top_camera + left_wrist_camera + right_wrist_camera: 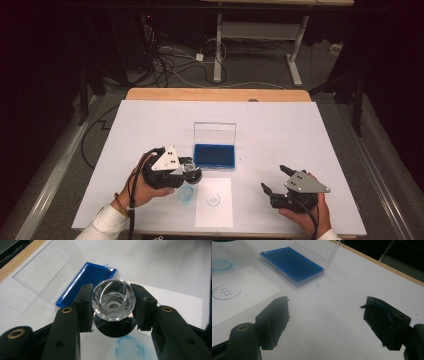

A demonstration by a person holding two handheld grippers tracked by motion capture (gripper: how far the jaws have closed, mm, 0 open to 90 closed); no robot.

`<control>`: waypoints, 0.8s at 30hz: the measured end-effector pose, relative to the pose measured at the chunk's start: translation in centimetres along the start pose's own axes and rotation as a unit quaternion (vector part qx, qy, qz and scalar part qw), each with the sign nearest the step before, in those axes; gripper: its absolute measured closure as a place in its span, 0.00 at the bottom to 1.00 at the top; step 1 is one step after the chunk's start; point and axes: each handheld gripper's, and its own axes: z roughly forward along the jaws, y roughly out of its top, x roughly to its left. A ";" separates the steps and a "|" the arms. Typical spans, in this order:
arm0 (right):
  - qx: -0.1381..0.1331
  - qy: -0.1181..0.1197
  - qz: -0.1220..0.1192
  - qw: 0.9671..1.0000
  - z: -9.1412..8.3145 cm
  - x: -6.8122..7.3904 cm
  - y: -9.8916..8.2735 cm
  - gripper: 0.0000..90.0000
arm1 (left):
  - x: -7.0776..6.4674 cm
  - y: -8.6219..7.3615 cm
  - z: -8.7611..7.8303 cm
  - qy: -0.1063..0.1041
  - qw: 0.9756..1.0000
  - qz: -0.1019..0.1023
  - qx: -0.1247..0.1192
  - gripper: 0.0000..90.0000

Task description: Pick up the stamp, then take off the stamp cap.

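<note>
White desk (280,125) carries one paper sheet (222,212) nearest, at 6 o'clock. Left gripper (189,172), fingers clamped on one crystal-handled stamp (113,303); right gripper (274,181) at 4 o'clock, fingers spread wide, empty. One blue ink pad (214,156) beyond, centre.

The stamp (113,302) in the left claw (113,307) has a clear, faceted, glossy handle like cut glass and a dark shiny base. The claw pads look matt black, rubbery. The ink pad (214,156) is deep blue and velvety in a clear glossy plastic case. The paper sheet (214,202) is matt white; the table (280,130) is smooth matt white with a wooden edge.
</note>
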 end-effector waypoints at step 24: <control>-0.011 0.041 -0.005 0.999 0.5 1.2 0.5 0.24 | -2.0 1.4 1.0 -0.044 0.999 0.021 -0.007 0.61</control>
